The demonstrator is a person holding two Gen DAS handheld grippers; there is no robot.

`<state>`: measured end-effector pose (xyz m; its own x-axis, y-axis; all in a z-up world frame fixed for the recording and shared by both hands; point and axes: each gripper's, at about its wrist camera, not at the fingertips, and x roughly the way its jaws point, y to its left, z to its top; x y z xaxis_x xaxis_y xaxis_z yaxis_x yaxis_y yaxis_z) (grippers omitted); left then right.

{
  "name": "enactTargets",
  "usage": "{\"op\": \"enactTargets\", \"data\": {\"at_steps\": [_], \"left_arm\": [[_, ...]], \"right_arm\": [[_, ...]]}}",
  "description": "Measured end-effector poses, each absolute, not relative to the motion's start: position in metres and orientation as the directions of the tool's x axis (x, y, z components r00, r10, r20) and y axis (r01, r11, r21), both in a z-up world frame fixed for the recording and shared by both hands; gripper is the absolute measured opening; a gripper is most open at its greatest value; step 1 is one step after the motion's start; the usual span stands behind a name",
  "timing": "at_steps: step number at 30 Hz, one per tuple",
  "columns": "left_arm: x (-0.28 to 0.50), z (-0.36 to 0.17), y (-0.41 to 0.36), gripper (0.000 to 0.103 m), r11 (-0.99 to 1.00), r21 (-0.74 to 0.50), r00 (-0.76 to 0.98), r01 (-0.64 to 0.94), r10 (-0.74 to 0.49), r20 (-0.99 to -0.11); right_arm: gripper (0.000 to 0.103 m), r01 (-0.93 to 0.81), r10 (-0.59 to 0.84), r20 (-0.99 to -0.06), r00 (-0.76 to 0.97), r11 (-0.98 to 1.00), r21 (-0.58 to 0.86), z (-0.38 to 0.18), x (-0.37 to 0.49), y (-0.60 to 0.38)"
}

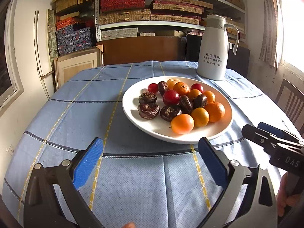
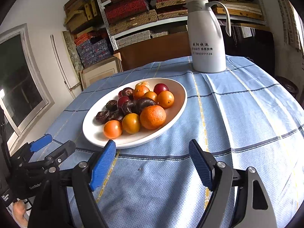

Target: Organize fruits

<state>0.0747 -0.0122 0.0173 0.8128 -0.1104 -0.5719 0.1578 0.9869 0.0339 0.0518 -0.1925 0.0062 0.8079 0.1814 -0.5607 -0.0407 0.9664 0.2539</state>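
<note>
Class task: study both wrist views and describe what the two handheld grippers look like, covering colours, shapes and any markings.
Each gripper has two flat, ribbed blue pads mounted on black finger arms with round silver pivot bolts. The left gripper shows angular black and grey linkage plates; its body reads "GenRobo" in the right wrist view. The right gripper looks alike, and its black body carries white letters "DAS" in the left wrist view.

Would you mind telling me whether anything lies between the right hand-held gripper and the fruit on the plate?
Nothing visible does: only bare blue tablecloth separates the open right hand-held gripper from the white plate of fruit.
</note>
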Motion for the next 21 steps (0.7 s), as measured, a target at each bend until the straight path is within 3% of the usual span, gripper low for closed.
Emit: {"op": "enactTargets", "data": {"at_steps": [6,21], "left_arm": [[0.0738,0.018,-0.013,0.098,0.987,0.036,0.814,0.158,-0.11,-0.571],[0.0803,0.0176,-0.0122,0.098,0.984,-0.012,0.778,0.178,-0.149,-0.61]], "right_arm": [[0.085,-0.056,0.185,-0.563,0.805,0.97,0.238,0.0065,0.0514,-0.1882],[0.086,-0.069,0.188,-0.575,0.796,0.973,0.222,0.0069,0.0528,-0.1837]]}}
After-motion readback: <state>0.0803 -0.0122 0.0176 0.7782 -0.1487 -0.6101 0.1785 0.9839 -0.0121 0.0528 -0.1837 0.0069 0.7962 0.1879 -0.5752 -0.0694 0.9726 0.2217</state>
